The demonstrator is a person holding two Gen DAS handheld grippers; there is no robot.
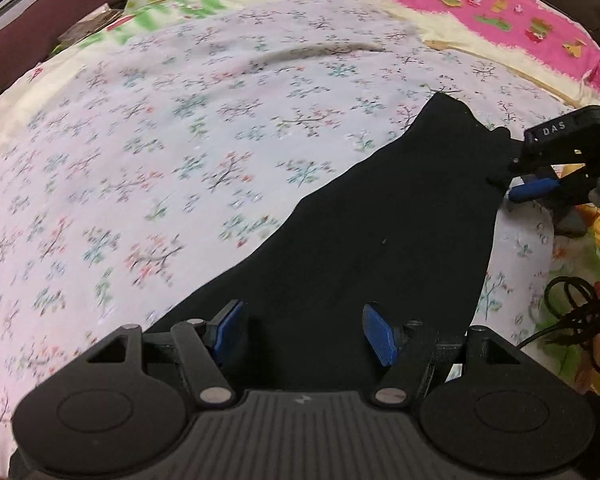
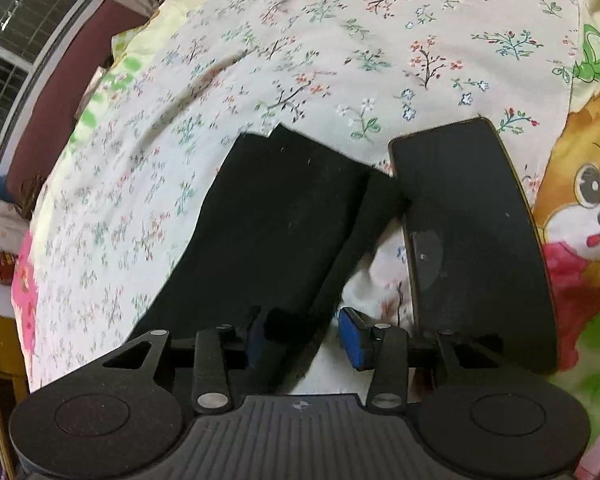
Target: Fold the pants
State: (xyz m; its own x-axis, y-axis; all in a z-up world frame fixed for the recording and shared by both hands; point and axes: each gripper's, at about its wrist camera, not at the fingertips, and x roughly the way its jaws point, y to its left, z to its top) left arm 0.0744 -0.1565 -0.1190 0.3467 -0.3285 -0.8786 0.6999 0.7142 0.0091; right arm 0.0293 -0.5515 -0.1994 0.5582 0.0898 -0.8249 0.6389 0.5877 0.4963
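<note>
Pants, black, lie on the floral sheet of the bed, running from lower centre to right of the left wrist view and ending in a point at upper right. In the right wrist view they fill the centre as two layers, hem ends toward the top, so they look already doubled lengthwise.

Left gripper: jaws spread, blue pads either side of the cloth, cloth passing between and under them; not closed on it. Probably lined up at one end for a grab.

Right gripper: jaws spread too, a dark fold of cloth sits by the left pad, right pad clear of it. From the left view it shows at right edge, at the pants' far side edge; whether it pinches there I cannot tell from that view.

One gripper at each end suggests the next fold is crosswise, both ends held to keep the layers aligned.

Phone, dark slab, lies just right of the pants, touching near the top corner; could get dragged. Cable is coiled at lower right.
</note>
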